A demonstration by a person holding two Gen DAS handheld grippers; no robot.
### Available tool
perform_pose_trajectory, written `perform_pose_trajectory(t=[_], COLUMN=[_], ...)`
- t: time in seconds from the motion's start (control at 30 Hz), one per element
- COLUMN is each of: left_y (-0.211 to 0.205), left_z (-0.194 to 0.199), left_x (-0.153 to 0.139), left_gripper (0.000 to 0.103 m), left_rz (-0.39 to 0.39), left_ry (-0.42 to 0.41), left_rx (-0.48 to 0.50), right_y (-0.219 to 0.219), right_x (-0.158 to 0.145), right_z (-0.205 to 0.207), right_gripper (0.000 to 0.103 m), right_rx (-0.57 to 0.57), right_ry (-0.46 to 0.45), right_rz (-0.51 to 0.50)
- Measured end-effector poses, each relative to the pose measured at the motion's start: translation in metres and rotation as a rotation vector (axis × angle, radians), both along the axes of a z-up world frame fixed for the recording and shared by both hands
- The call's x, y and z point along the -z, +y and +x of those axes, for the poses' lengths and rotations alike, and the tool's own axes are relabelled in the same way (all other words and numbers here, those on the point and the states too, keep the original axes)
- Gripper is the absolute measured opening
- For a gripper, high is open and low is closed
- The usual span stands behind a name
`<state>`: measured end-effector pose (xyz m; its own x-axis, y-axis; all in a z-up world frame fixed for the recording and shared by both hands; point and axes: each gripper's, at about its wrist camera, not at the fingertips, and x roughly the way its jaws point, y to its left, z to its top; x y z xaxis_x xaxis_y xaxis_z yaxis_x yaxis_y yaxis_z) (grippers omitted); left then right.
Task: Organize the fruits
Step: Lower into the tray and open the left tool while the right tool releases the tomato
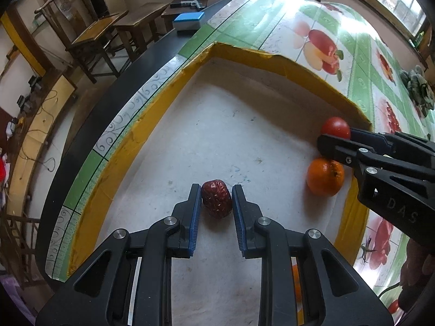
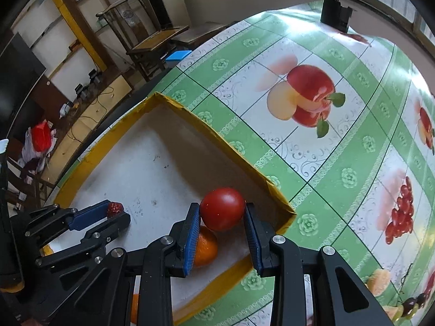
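Left wrist view: left claw (image 1: 216,199) pinches a dark red strawberry (image 1: 216,201) low over the white floor of the yellow-rimmed tray (image 1: 152,125), bare floor ahead to the far corner. Right wrist view: right claw (image 2: 222,218) grips a tomato (image 2: 222,208) above an orange (image 2: 207,247), close beside the tray's right wall; fruit-print tablecloth (image 2: 339,146) beyond.

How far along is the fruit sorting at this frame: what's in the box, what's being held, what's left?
Done: an orange already lies in the yellow-rimmed box. In hand: the left gripper holds a strawberry low over the box floor, and the right gripper holds a tomato above the orange near the box corner. Left: releasing both. Another orange fruit shows partly behind the grippers; other fruit is not visible.
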<state>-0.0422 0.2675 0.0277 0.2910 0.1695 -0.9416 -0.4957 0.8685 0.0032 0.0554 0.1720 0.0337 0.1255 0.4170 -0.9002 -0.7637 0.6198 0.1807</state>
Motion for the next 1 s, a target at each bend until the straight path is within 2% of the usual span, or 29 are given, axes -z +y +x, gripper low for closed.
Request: perform_pose_trajectory(t=[0.13, 0.17, 0.2, 0.27, 0.57, 0.77, 1.0], left_y=[0.001, 0.002, 0.002, 0.004, -0.005, -0.033, -0.066], left_z=[0.002, 0.002, 0.002, 0.0, -0.005, -0.008, -0.01], left_x=[0.0, 0.001, 0.001, -0.001, -0.02, -0.043, -0.049], left_gripper=[0.025, 0.032, 0.044, 0.055, 0.056, 0.056, 0.056], left_rz=[0.011, 0.011, 0.009, 0.002, 0.03, 0.036, 0.013], left_ry=[0.01, 0.013, 0.014, 0.0, -0.034, -0.089, -0.103], left_rx=[0.0, -0.001, -0.004, -0.014, 0.011, 0.101, 0.208], right_y=[0.001, 0.001, 0.002, -0.002, -0.033, -0.065, -0.117], right_x=[0.003, 0.002, 0.003, 0.0, -0.028, -0.044, -0.057], right_z=[-0.002, -0.003, -0.003, -0.001, -0.008, -0.017, -0.028], right_gripper=[0.032, 0.033, 0.033, 0.037, 0.039, 0.039, 0.039], right_rx=[0.001, 0.0, -0.002, 0.002, 0.058, 0.118, 0.185], right_ry=[-0.004, -0.005, 0.002, 0.012, -0.006, -0.017, -0.051], right_rz=[0.004, 0.006, 0.01, 0.028, 0.077, 0.096, 0.076])
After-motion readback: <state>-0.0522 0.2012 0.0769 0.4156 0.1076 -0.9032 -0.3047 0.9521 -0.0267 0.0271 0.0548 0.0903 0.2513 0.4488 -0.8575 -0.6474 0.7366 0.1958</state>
